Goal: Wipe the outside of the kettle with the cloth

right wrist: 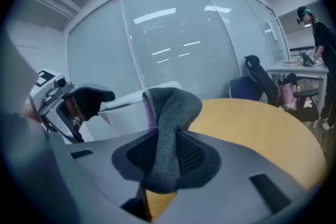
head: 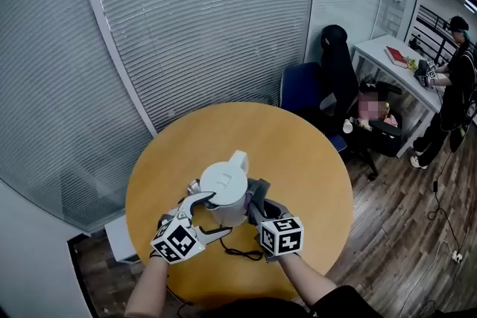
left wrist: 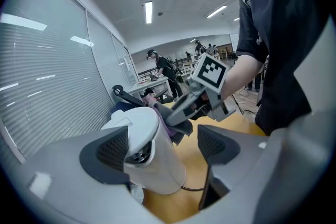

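Round table [head: 298,160]: left gripper [head: 211,214] jaws wide apart, one pad touching kettle [head: 226,186]; right gripper [right wrist: 167,153] clamped on cloth [right wrist: 173,107] at kettle's side.
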Demonstrator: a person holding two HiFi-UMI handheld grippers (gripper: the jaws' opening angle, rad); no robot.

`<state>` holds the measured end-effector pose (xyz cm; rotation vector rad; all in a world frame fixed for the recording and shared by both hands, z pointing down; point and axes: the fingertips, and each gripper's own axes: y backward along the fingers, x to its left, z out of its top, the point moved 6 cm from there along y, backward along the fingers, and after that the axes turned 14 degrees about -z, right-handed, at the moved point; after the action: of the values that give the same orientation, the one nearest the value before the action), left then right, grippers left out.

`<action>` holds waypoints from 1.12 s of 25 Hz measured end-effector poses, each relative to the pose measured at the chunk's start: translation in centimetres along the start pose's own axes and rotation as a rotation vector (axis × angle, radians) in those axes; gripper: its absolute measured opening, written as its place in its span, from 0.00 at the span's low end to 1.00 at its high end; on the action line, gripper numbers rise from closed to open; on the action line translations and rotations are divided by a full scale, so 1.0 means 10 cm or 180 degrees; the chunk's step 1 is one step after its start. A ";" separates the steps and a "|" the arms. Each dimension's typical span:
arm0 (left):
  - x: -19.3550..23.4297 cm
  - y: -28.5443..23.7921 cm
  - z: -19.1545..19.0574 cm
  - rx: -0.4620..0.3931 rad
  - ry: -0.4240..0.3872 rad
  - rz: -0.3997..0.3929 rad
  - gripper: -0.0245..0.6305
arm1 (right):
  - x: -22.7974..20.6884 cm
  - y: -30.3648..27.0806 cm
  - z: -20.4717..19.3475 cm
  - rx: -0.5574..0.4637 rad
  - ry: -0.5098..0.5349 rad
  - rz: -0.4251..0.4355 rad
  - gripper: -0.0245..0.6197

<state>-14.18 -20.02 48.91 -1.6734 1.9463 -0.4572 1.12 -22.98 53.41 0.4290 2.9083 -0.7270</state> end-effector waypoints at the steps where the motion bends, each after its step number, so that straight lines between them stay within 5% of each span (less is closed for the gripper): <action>1: 0.00 0.00 0.00 -0.0001 0.0011 0.0015 0.65 | -0.01 -0.07 -0.10 0.0099 -0.0008 0.0006 0.18; 9: -0.02 0.00 0.02 -0.0057 0.0106 0.0095 0.64 | -0.16 -0.58 -0.89 0.0936 0.0031 -0.0086 0.18; 15: -0.02 -0.01 0.02 -0.0054 0.0132 0.0118 0.65 | -0.22 -0.68 -1.03 0.1073 0.0165 -0.0073 0.18; 21: -0.01 -0.01 0.02 -0.0108 0.0143 0.0137 0.65 | -0.35 -0.44 -0.49 0.0463 0.0242 -0.0109 0.18; 28: -0.01 -0.01 0.00 -0.0162 0.0169 0.0149 0.64 | -0.26 -0.16 0.46 -0.0497 0.0806 0.0031 0.18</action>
<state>-14.14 -19.92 49.00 -1.6588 2.0469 -0.4422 3.28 -27.16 50.50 0.5542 3.1650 -0.4692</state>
